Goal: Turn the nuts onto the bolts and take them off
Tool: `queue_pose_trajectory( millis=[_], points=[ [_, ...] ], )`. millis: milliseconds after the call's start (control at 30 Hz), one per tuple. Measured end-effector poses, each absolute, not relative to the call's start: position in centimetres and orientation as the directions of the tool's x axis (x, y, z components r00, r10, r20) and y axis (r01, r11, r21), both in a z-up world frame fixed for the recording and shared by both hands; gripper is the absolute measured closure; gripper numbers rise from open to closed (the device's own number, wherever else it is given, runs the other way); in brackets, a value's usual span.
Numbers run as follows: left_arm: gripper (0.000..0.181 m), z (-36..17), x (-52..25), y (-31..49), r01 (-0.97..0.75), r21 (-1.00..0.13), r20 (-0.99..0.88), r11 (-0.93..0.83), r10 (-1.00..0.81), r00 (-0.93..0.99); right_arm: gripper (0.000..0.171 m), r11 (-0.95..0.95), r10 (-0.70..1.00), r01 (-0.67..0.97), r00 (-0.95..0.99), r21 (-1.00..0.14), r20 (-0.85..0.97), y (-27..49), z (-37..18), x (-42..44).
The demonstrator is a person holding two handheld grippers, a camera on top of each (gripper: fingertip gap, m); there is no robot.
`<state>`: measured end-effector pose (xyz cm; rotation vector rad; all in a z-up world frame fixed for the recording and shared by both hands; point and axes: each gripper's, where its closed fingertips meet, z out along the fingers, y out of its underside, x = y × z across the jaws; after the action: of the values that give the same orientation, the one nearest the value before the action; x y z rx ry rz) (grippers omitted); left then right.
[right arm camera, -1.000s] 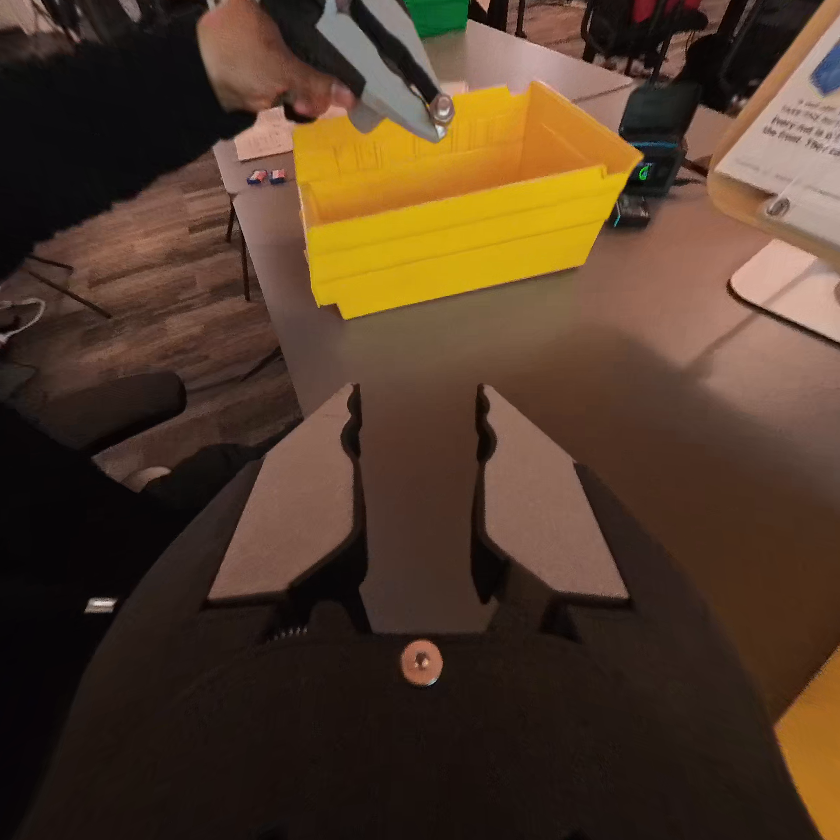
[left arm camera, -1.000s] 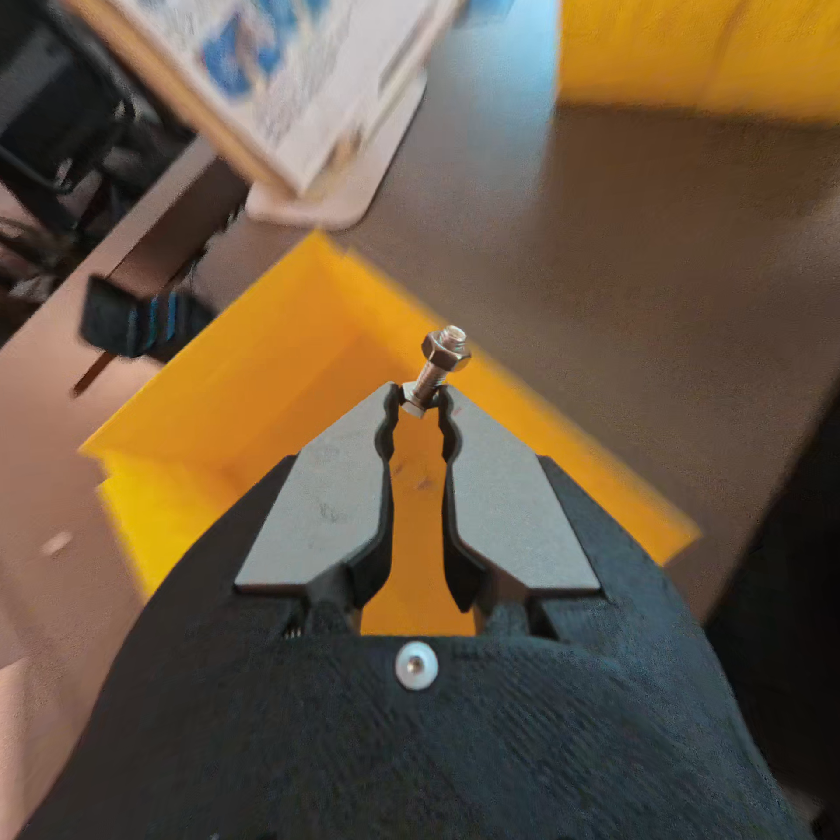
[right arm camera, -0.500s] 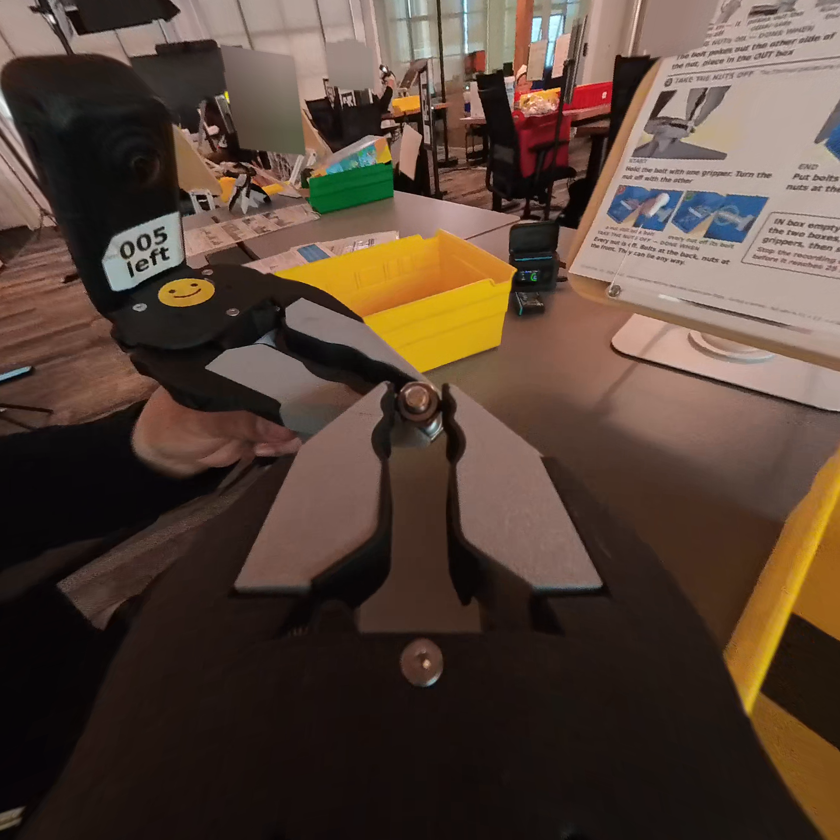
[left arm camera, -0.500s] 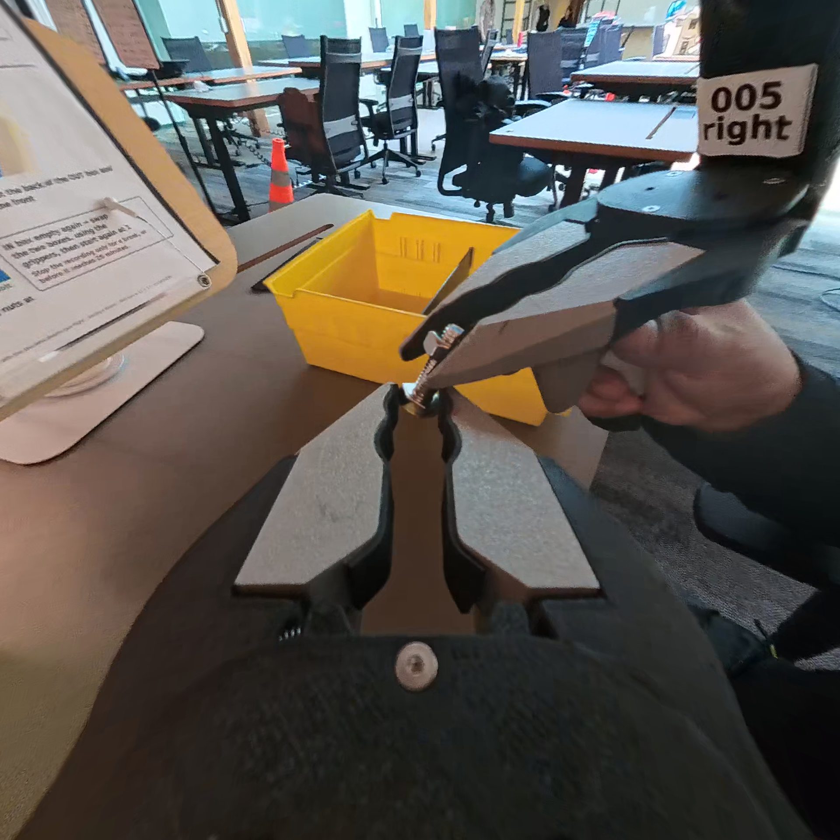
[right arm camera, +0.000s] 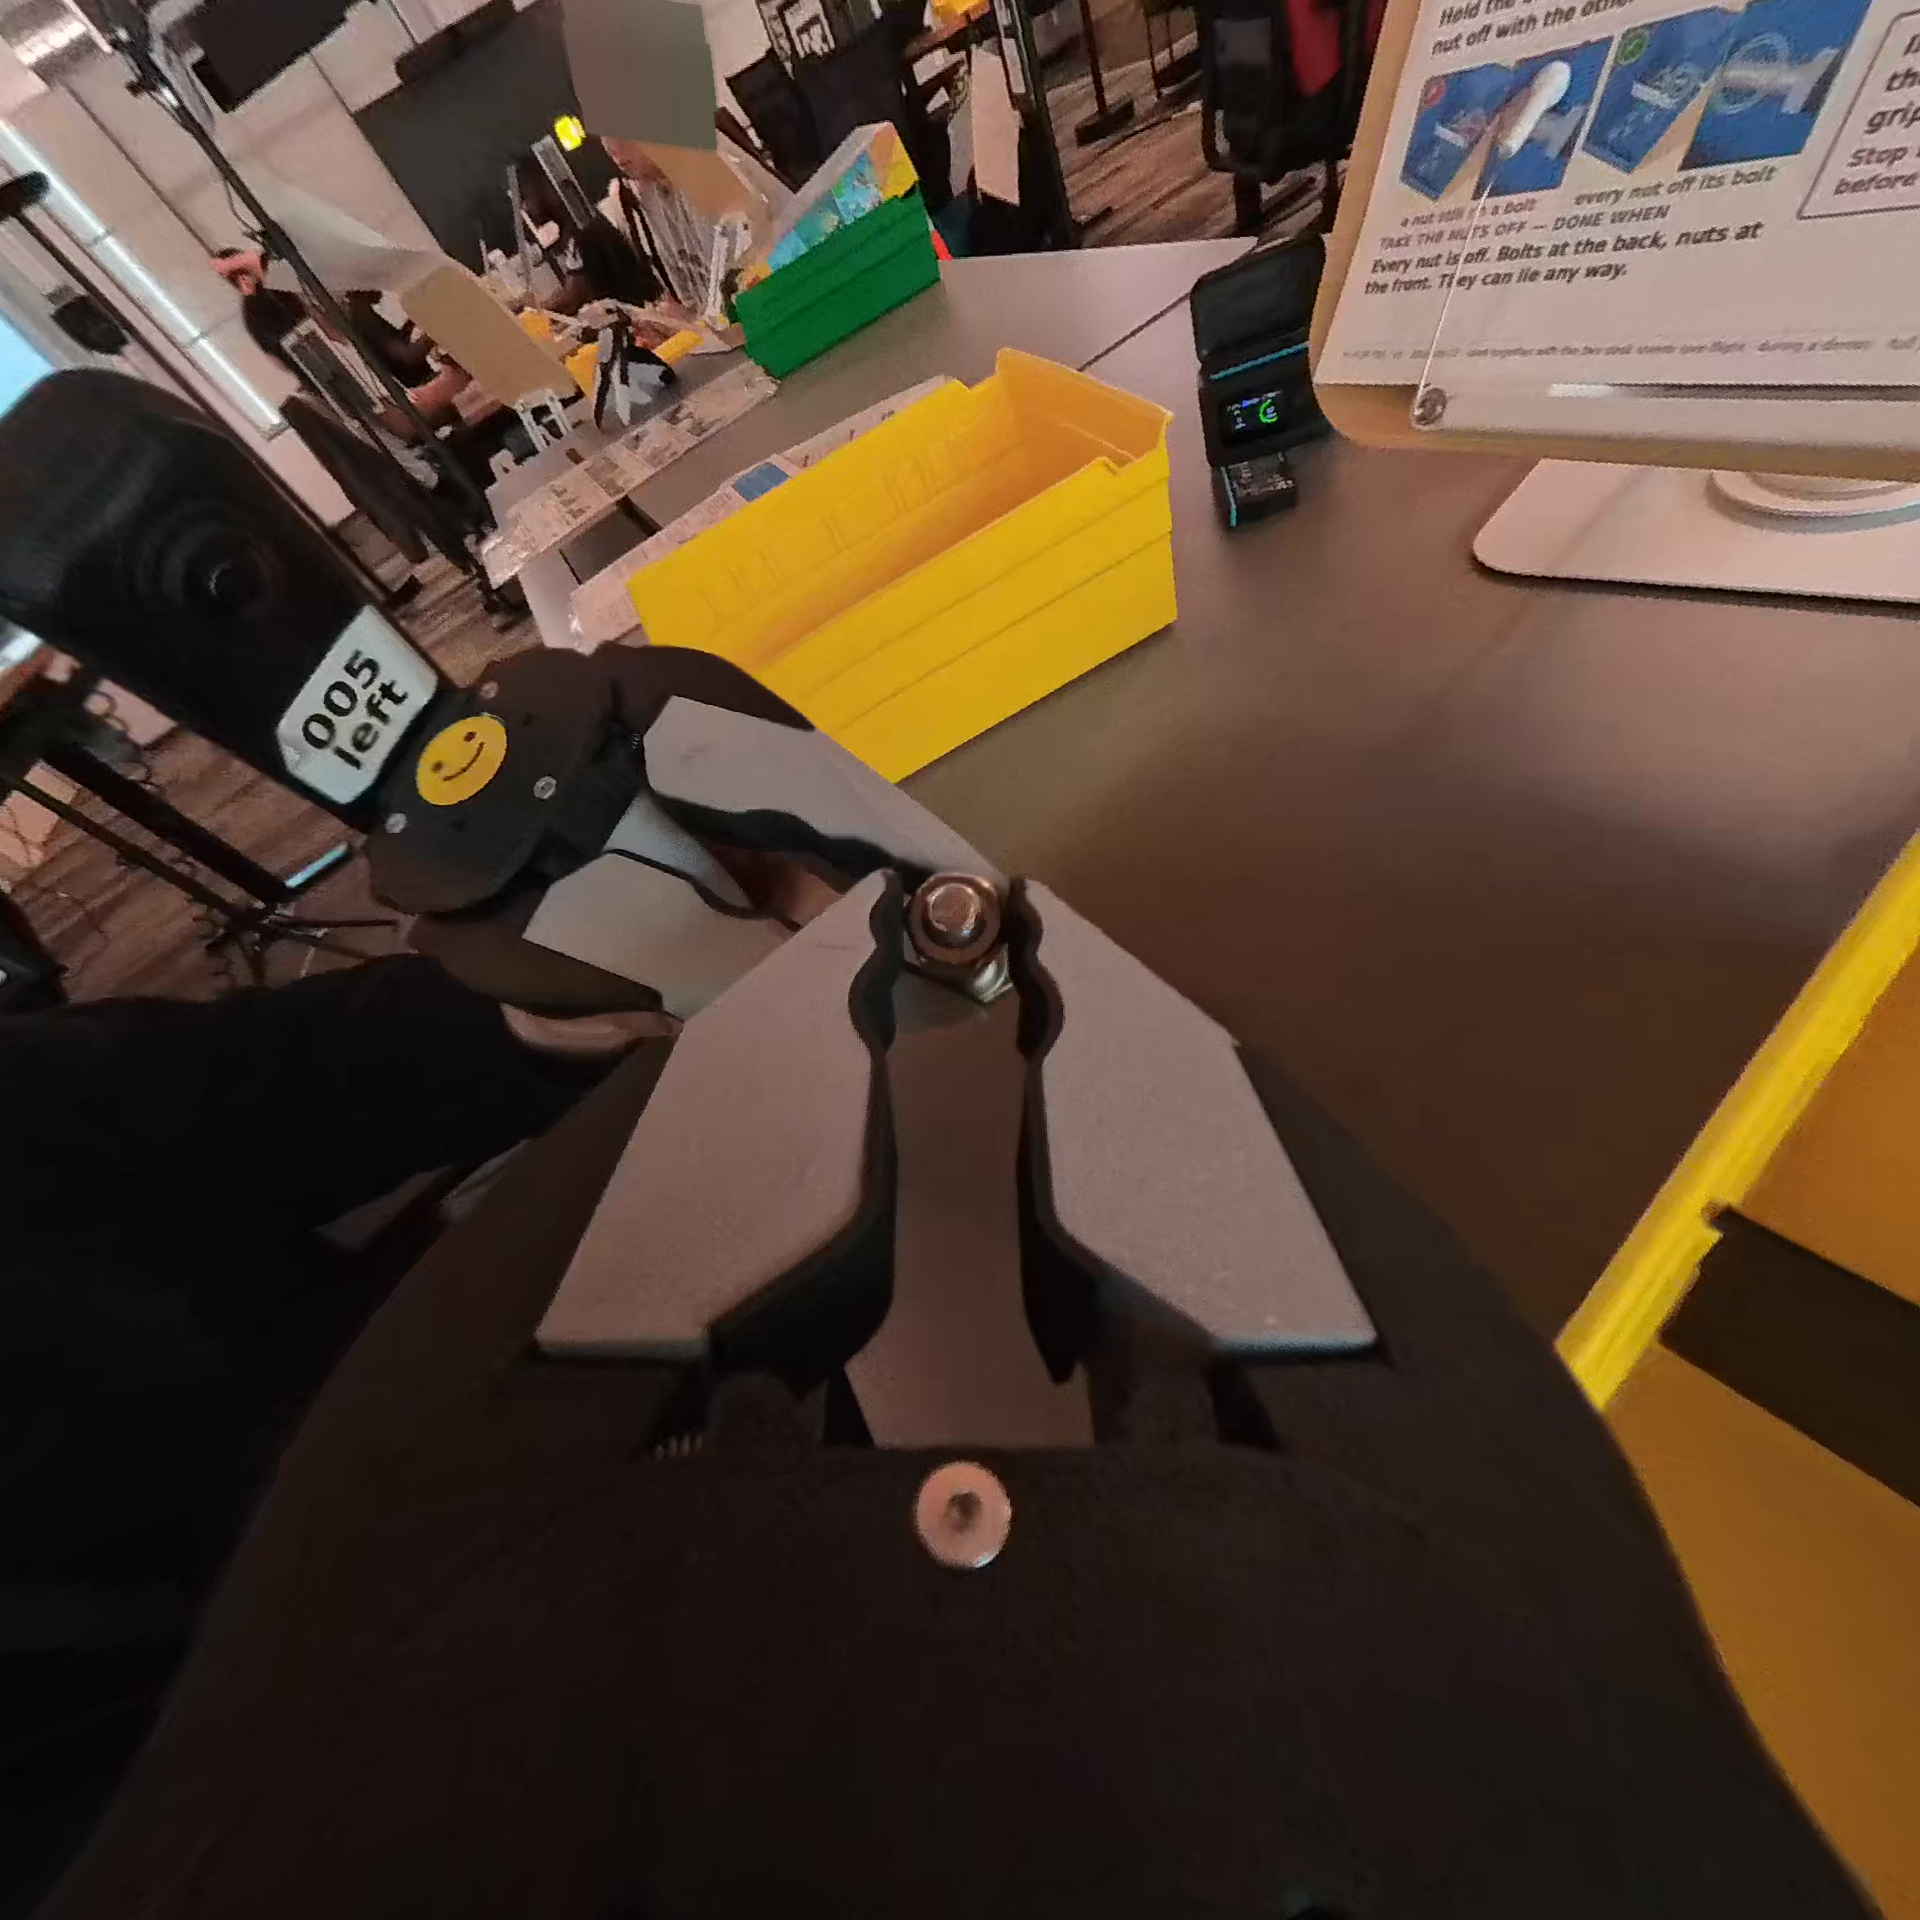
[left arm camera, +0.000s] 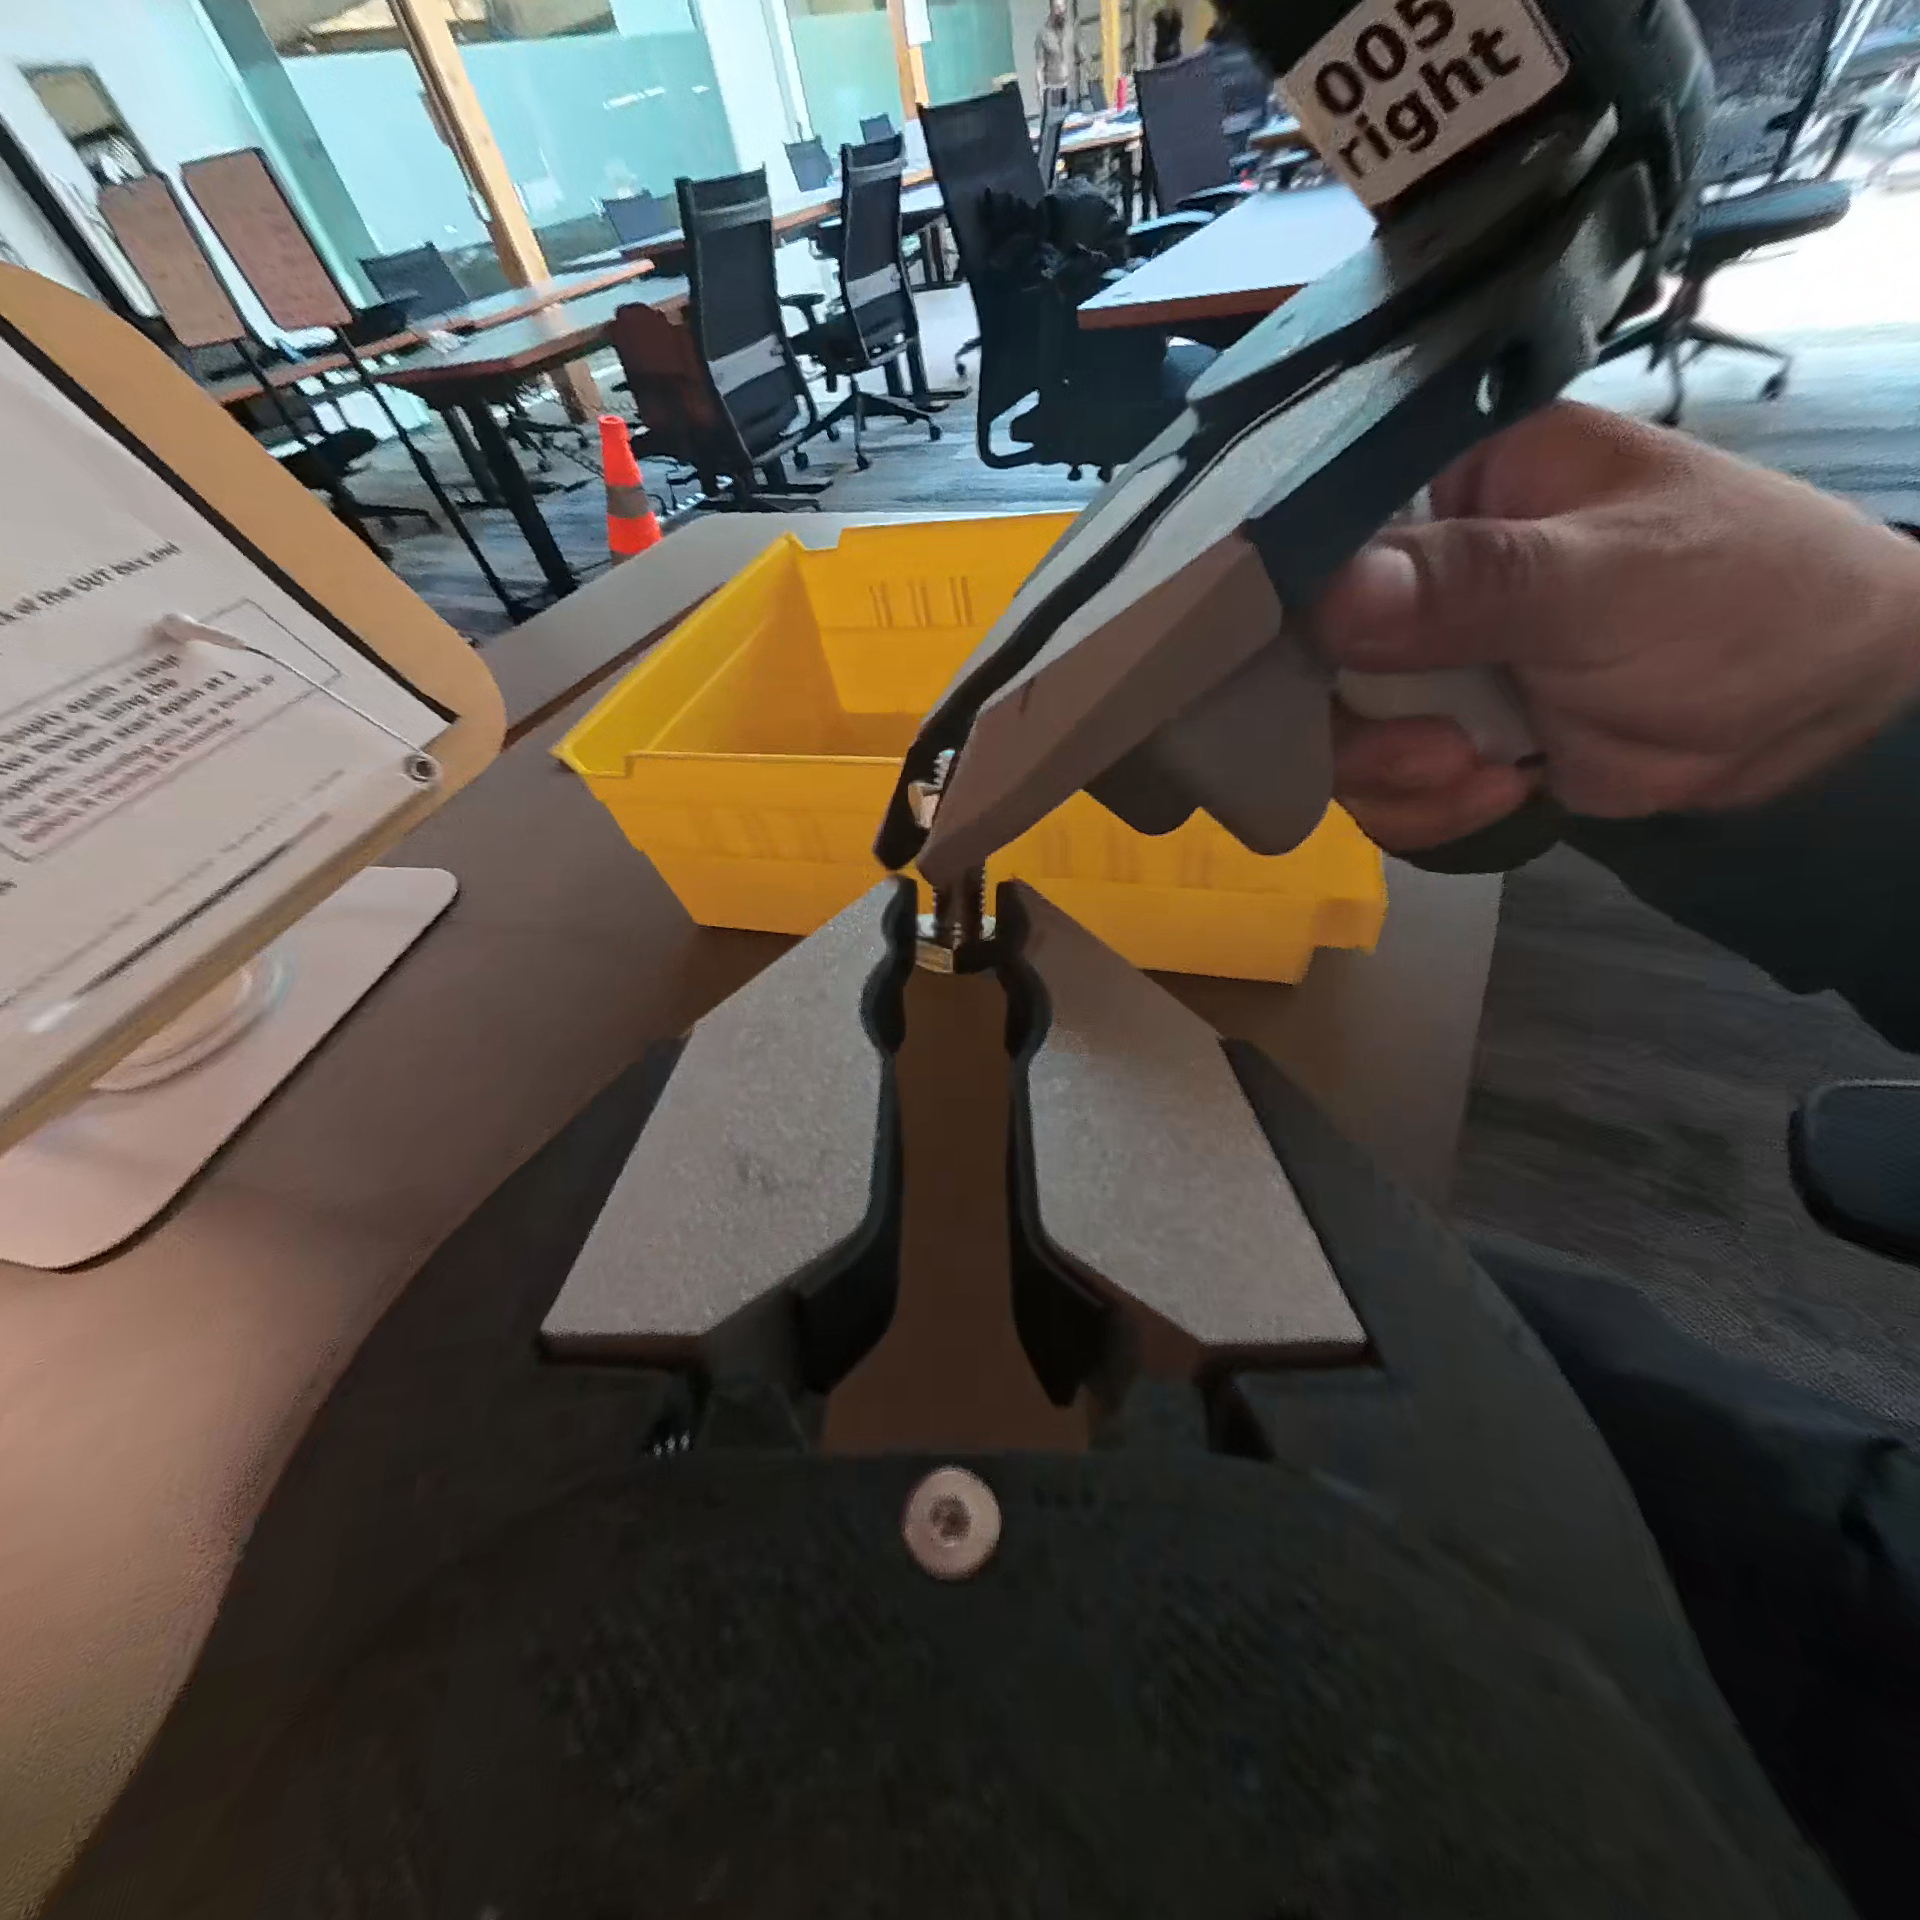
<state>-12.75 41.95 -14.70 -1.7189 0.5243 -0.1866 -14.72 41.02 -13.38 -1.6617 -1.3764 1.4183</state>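
With the left gripper (left arm camera: 951, 925) clamped on the head of the small silver steel bolt (left arm camera: 954, 914) and the right gripper (right arm camera: 956, 935) pinching its silver hex nut (right arm camera: 951, 920) above the brown table (right arm camera: 1455, 790), I'd twist squarely along the shank.

Table (right arm camera: 1455, 790): dark brown top, matte, bare across the middle.
- Yellow bin (right arm camera: 935, 613), open-topped, on the far side in the right wrist view.
- Second yellow bin (left arm camera: 790, 821), open-topped, seen in the left wrist view.
- Sign stand with a flat pale base (right arm camera: 1704, 530), sheet clipped on.
- Small black device (right arm camera: 1252, 416) with a lit screen, just beside the stand.
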Motion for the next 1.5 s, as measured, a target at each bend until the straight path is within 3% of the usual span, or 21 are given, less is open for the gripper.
queue_pose_trajectory(
  millis=[367,533,700,833,900,933,1033,1167,1233,1267,1333,1433,1500],
  points=[
    [0.174,-14.3,-10.0,43.9,-0.057,-0.98,0.074,-0.192,-0.61,0.789,0.154,-0.302,0.949,0.305,0.005,-0.903,-0.315,43.2,-12.6,-12.8],
    [0.174,-14.4,-9.7,44.9,-0.056,-0.982,0.069,-0.182,-0.612,0.788,0.138,-0.212,0.973,0.293,0.152,-0.932,-0.174,46.0,-12.0,-10.5],
    [0.174,-14.0,-9.9,44.8,-0.027,-0.988,0.073,-0.151,-0.621,0.78,0.129,-0.203,0.979,0.261,0.064,-0.944,-0.193,44.5,-12.1,-11.8],
    [0.174,-13.4,-10.8,44.7,-0.016,-0.993,0.058,-0.119,-0.594,0.803,0.135,-0.186,0.98,0.253,0.117,-0.949,-0.161,45.3,-12.3,-11.5],
    [0.174,-12.9,-11.0,44.6,0.022,-0.994,0.085,-0.11,-0.611,0.787,0.157,-0.179,0.96,0.24,0.255,-0.954,-0.117,47.8,-12.5,-9.8],
    [0.174,-12.7,-11.0,44.7,0.028,-0.994,0.087,-0.105,-0.614,0.784,0.148,-0.169,0.957,0.222,0.272,-0.96,-0.106,48.2,-12.2,-9.3],
    [0.174,-12.5,-9.3,45.3,0.006,-0.996,0.063,-0.091,-0.639,0.767,0.128,-0.195,0.98,0.159,0.062,-0.968,-0.187,44.3,-10.5,-10.5],
    [0.174,-12.1,-7.5,46.0,-0.022,-0.998,0.023,-0.064,-0.636,0.771,0.132,-0.143,0.977,0.175,0.184,-0.974,-0.11,46.3,-10.9,-10.1],
    [0.174,-12.2,-8.0,46.4,-0.015,-0.998,0.023,-0.056,-0.62,0.784,0.134,-0.203,0.969,0.16,0.174,-0.966,-0.175,46.8,-11.2,-8.7],
    [0.175,-12.2,-7.9,46.4,-0.003,-0.999,0.026,-0.044,-0.631,0.775,0.146,-0.215,0.962,0.154,0.204,-0.964,-0.181,47.5,-11.5,-8.0],
    [0.175,-12.0,-7.2,46.3,0.013,-1.0,0.023,-0.019,-0.656,0.754,0.14,-0.188,0.963,0.137,0.222,-0.973,-0.155,48.0,-11.4,-7.4],
    [0.175,-12.1,-5.9,46.8,-0.001,-1.0,0.006,-0.011,-0.667,0.745,0.121,-0.184,0.981,0.098,0.087,-0.978,-0.176,45.8,-10.1,-8.5],
    [0.175,-12.4,-5.5,47.2,-0.012,-1.0,0.001,-0.015,-0.668,0.744,0.122,-0.168,0.982,0.074,0.097,-0.983,-0.161,46.2,-9.8,-8.4]
  ],
)
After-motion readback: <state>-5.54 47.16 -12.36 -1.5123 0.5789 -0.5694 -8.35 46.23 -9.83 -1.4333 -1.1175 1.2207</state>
